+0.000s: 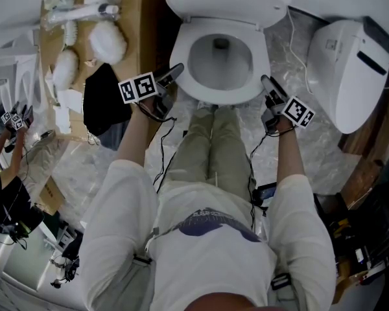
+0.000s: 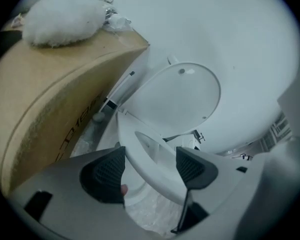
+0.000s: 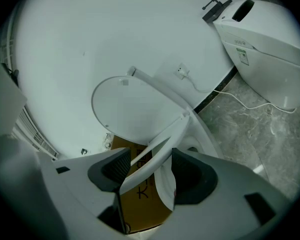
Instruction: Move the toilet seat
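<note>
Toilet seat (image 1: 222, 98) is being held at its two sides over the bowl, just ahead of the person's legs (image 1: 211, 148). It is being clamped by the left gripper (image 1: 173, 75) on one side and by the right gripper (image 1: 268, 85) on the other.

From the head view the seat is being seen almost flat. Only the gripper views are showing it tilted up off the bowl, hinged at the back under the raised lid (image 2: 175, 99). There its rim is being pinched between the dark pads (image 2: 192, 166) of the left gripper (image 2: 150, 170) and of the right gripper (image 3: 149, 171).

In the head view the jaw tips are being partly hidden by the marker cubes, and the gap under the seat cannot be judged.

A cardboard box (image 2: 55, 94) carrying white fluffy pads (image 2: 60, 14) is being seen just beside the toilet. A second white toilet unit (image 3: 265, 39) and a cable (image 3: 235, 101) on the marble floor (image 3: 250, 139) are being seen on the other side.
</note>
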Demonstrator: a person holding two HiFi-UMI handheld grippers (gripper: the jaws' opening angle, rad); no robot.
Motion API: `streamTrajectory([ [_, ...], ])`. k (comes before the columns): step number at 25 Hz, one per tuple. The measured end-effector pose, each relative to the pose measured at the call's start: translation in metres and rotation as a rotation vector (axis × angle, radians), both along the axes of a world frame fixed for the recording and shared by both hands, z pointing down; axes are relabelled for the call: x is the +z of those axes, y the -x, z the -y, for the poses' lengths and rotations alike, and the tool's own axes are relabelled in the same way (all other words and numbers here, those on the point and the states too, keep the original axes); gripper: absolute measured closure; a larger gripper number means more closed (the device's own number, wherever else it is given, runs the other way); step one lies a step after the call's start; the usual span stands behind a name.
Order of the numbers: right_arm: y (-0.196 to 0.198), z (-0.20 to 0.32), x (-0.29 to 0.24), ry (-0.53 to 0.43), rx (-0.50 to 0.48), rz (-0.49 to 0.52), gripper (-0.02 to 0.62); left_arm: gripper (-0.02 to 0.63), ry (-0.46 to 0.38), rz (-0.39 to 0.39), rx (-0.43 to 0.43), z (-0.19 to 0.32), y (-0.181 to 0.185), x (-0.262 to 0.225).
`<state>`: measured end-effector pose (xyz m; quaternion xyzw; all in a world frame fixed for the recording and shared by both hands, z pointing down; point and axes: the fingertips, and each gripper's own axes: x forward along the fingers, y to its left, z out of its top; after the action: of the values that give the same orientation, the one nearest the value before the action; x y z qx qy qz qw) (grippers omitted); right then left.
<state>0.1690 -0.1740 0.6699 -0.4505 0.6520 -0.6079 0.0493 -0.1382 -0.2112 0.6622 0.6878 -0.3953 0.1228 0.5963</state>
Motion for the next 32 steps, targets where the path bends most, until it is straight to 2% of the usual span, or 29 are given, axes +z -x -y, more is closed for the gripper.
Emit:
streamTrajectory([
  [10, -0.002, 0.028, -0.032, -0.022, -0.054, 0.001, 0.318, 0.306, -0.022, -0.008, -0.017, 0.028, -0.002, -0.031],
  [14, -0.004, 0.04, -0.04, -0.012, -0.053, 0.03, 0.308, 0.307, -0.023, 0.002, -0.02, 0.04, -0.002, -0.037],
  [20, -0.008, 0.06, -0.05, -0.022, -0.017, 0.059, 0.302, 0.305, -0.056, -0.017, -0.032, 0.057, -0.004, -0.049],
  [32, -0.019, 0.097, -0.066, 0.015, 0.125, 0.088, 0.299, 0.301, -0.063, -0.062, -0.194, 0.096, -0.001, -0.067],
])
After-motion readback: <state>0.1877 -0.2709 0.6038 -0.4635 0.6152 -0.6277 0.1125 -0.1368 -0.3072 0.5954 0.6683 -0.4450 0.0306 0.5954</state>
